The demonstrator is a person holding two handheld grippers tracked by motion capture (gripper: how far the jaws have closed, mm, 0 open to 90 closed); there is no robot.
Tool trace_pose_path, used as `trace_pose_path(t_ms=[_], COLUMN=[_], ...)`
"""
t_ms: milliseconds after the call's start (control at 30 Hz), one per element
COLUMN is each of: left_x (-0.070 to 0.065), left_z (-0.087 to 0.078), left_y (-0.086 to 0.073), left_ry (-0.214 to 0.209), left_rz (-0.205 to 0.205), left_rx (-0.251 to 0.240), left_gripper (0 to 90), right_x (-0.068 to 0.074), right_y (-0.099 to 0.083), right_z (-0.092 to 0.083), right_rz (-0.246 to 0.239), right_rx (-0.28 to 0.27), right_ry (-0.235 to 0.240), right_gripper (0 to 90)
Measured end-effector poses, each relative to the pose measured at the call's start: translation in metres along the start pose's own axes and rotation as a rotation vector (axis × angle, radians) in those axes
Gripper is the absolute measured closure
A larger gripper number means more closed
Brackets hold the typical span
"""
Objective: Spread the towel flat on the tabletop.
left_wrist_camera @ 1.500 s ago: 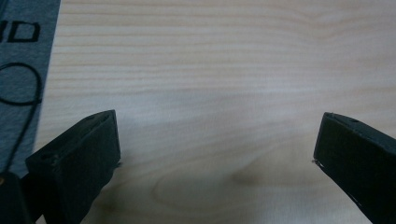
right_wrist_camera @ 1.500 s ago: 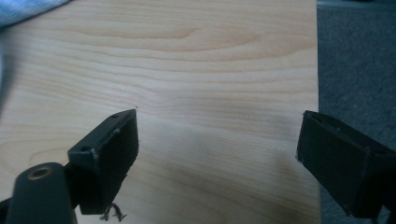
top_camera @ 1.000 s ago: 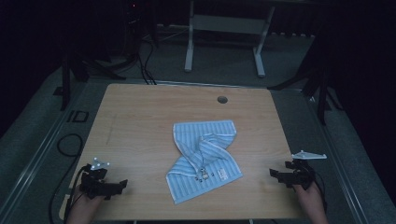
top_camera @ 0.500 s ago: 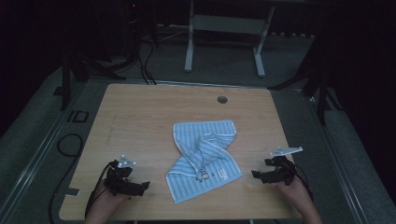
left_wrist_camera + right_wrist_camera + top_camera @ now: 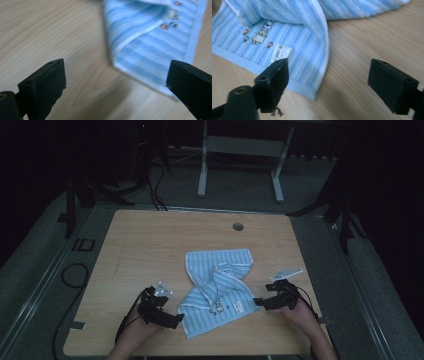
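While the striped towel (image 5: 216, 295) is lying diagonally between them, you are holding each hand-held gripper, left (image 5: 176, 318) and right (image 5: 258, 302), wide beside its near corners

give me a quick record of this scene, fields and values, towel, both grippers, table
towel: blue striped, crumpled, twisted in the middle, on the table
left gripper: open, at the towel's near left corner, not gripping
right gripper: open, at the towel's near right corner, not gripping
table: wooden, round hole near the far edge
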State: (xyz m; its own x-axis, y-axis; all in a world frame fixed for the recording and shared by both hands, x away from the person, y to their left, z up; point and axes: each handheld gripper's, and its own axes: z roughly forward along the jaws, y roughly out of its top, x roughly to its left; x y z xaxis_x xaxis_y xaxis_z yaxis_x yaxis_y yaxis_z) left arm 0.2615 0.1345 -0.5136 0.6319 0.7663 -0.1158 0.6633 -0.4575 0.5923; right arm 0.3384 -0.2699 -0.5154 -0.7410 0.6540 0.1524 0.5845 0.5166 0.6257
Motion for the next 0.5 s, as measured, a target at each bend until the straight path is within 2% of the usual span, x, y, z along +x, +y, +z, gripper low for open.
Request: trace_pose_path(t_ms=[167, 500], left_x=[-0.013, -0.034], left_z=[0.011, 0.033], left_y=[0.013, 0.034], left_ry=[-0.023, -0.079], left_rz=[0.042, 0.12], left_rx=[0.017, 0.045], left_gripper=[2.4, 7.1], right_x=[0.005, 0.017], right_y=[0.016, 0.053], right_z=[0.011, 0.033], right_rz=[-0.044, -0.15], right_rx=[0.011, 0.039], right_ry=[0.038, 0.067], right_gripper=[22.1, 32.7])
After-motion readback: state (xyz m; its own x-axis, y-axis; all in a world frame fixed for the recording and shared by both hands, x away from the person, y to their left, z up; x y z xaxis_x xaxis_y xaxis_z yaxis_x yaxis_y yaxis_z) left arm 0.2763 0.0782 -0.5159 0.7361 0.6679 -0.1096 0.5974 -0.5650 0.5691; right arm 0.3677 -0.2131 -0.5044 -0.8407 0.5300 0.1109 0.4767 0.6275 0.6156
